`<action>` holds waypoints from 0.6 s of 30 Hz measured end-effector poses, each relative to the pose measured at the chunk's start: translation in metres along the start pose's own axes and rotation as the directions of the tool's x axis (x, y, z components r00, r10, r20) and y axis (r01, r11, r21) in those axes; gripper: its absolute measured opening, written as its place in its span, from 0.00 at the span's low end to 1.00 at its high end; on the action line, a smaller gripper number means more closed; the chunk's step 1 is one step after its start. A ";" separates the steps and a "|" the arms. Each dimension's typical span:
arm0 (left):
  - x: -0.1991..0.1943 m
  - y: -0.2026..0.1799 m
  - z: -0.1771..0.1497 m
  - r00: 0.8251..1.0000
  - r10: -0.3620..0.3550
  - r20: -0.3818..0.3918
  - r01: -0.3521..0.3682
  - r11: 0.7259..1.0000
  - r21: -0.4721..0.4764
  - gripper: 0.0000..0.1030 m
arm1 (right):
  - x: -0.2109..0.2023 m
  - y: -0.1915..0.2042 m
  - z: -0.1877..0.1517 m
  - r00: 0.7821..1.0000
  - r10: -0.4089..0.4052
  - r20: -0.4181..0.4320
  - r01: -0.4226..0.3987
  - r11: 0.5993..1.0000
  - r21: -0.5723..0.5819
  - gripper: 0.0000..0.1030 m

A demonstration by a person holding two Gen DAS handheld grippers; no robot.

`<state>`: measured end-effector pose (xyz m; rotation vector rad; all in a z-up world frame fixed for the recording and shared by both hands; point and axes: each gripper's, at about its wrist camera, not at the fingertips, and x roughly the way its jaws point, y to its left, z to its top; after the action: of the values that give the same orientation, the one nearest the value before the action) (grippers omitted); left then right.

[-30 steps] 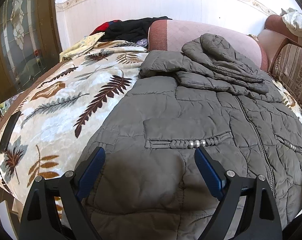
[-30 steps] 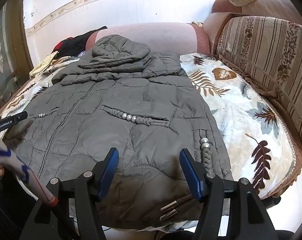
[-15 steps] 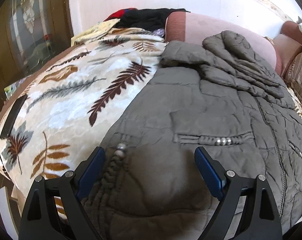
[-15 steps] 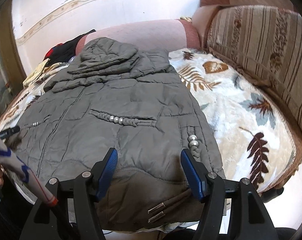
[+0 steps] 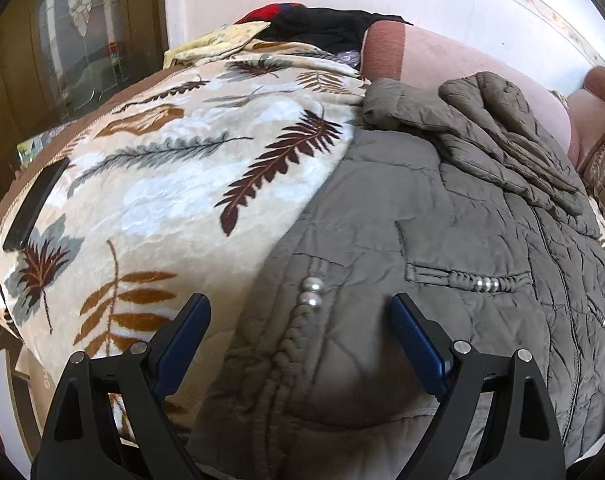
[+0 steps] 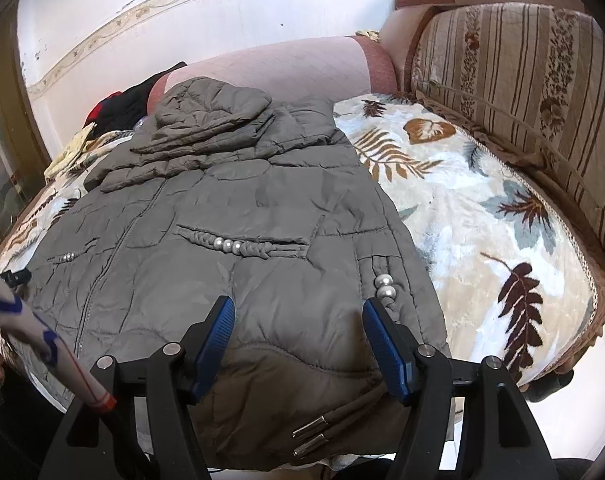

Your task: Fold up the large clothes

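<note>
Here, left wrist view. Item: jacket (image 5: 442,240), grey-green, quilted, lying flat, front up, on a leaf-print blanket (image 5: 162,184) that covers a bed. Hood (image 5: 490,120) and sleeves folded across the chest at the far end, against a pink bolster (image 5: 442,56). Pocket trim with three beads (image 5: 486,284) right of centre; a braided side trim with two beads (image 5: 312,292) near the jacket's left edge. Left hand-held gripper (image 5: 300,340): released, jaws wide, blue pads standing above the hem at the jacket's left lower corner, nothing pinched; the left pad is over the blanket edge, the right pad over the fabric. Dark flat object (image 5: 34,204) on the blanket's far left margin. Black and red clothes (image 5: 326,28) heaped beyond the blanket, beside the bolster.

Right wrist view. Same jacket (image 6: 222,220), seen from its right lower corner; zip runs up the middle. Right hand-held gripper (image 6: 298,332): released, jaws apart over the hem, holding nothing; the right pad is just beside the two-bead side trim (image 6: 384,286). Two metal-tipped drawcords (image 6: 310,436) hang at the hem below. Striped cushion (image 6: 522,92) along the right side of the bed. A sleeve (image 6: 42,340) with blue lines enters at lower left.
</note>
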<state>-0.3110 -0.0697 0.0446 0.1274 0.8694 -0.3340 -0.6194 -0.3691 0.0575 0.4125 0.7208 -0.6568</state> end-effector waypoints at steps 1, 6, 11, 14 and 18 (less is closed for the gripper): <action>0.000 0.002 0.000 1.000 0.005 0.003 -0.005 1.000 -0.004 0.88 | -0.001 -0.001 0.001 1.000 0.000 0.004 0.000 1.000 0.004 0.69; 0.004 0.015 0.002 1.000 0.024 -0.008 -0.024 0.999 -0.040 0.88 | -0.002 -0.005 0.002 1.000 -0.017 0.012 0.017 1.000 0.007 0.73; 0.008 0.030 0.004 0.998 0.053 -0.015 -0.054 0.995 -0.085 0.91 | 0.002 -0.024 0.005 0.999 -0.044 0.006 0.043 0.996 0.073 0.74; 0.010 0.035 0.004 0.998 0.059 -0.020 -0.060 0.994 -0.091 0.94 | 0.007 -0.040 0.008 0.998 -0.065 -0.012 0.066 0.988 0.141 0.76; 0.008 0.031 0.003 0.998 0.064 -0.012 -0.065 0.995 -0.074 0.94 | 0.020 -0.057 0.005 0.996 -0.053 -0.071 0.068 0.973 0.221 0.77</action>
<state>-0.2933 -0.0430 0.0399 0.0882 0.8837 -0.2409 -0.6441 -0.4212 0.0391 0.6228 0.7252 -0.7885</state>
